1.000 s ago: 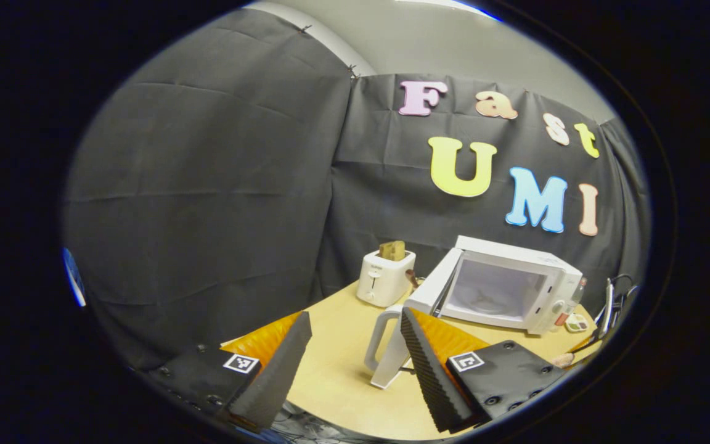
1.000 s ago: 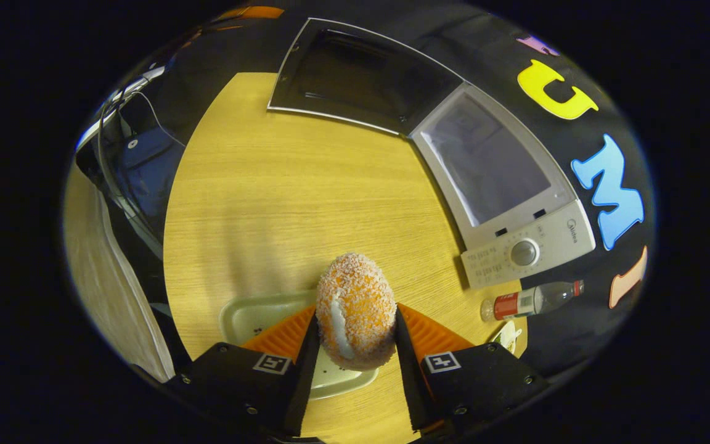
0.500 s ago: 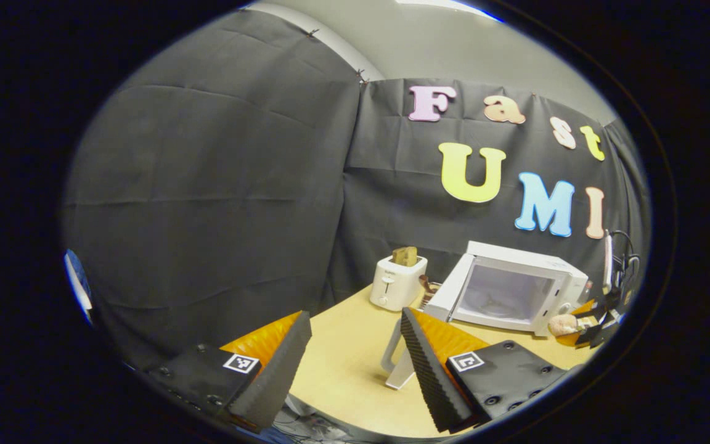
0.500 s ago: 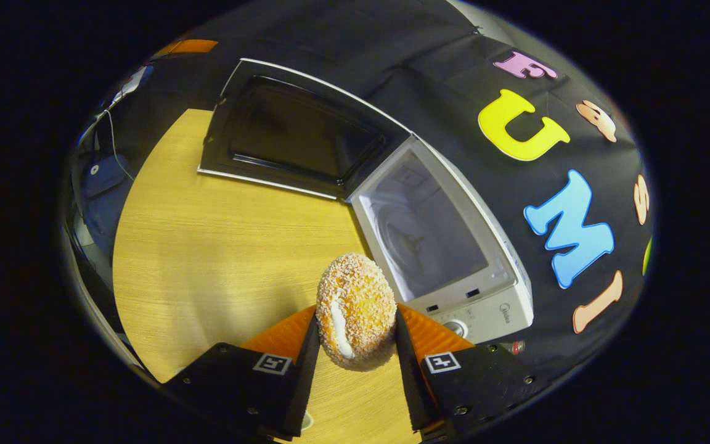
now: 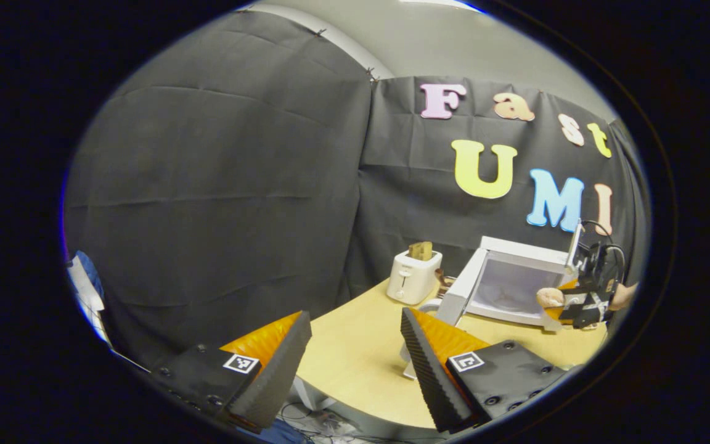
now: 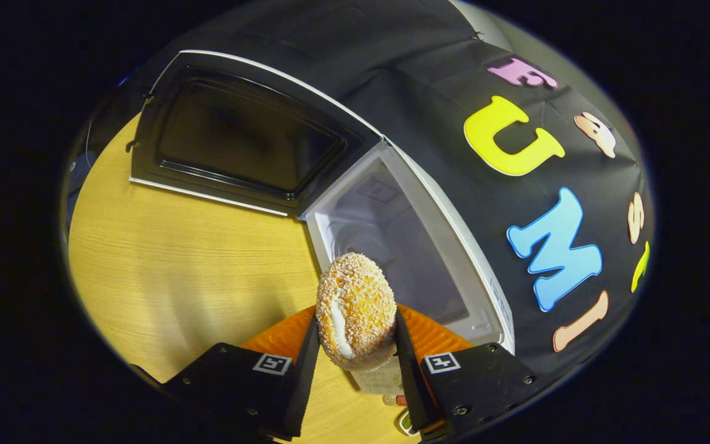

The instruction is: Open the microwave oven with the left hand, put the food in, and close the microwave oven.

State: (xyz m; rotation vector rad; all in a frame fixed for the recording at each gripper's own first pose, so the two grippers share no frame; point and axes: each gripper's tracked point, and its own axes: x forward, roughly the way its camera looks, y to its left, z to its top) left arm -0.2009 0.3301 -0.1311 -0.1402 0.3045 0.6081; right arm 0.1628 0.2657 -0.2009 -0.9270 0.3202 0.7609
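In the right gripper view my right gripper (image 6: 355, 320) is shut on a crumb-coated bun with a cream-filled slit (image 6: 355, 310), held just in front of the white microwave (image 6: 453, 246). Its door (image 6: 238, 139) stands wide open to the left and the cavity (image 6: 386, 246) lies right behind the bun. In the left gripper view my left gripper (image 5: 355, 345) is open with nothing between its fingers, back from the table's near edge. That view shows the microwave (image 5: 518, 280) far off at the right, with the right gripper (image 5: 583, 299) holding the bun (image 5: 550, 298) at its opening.
A white toaster (image 5: 415, 275) with a slice of bread in it stands left of the microwave on the wooden table (image 5: 361, 357). The open door's white handle (image 5: 407, 369) juts toward my left gripper. Cables lie on the floor below the table edge.
The right gripper has carried the bun up off the tray and close to the microwave's opening. The left gripper has drawn back and to the left, away from the open door.
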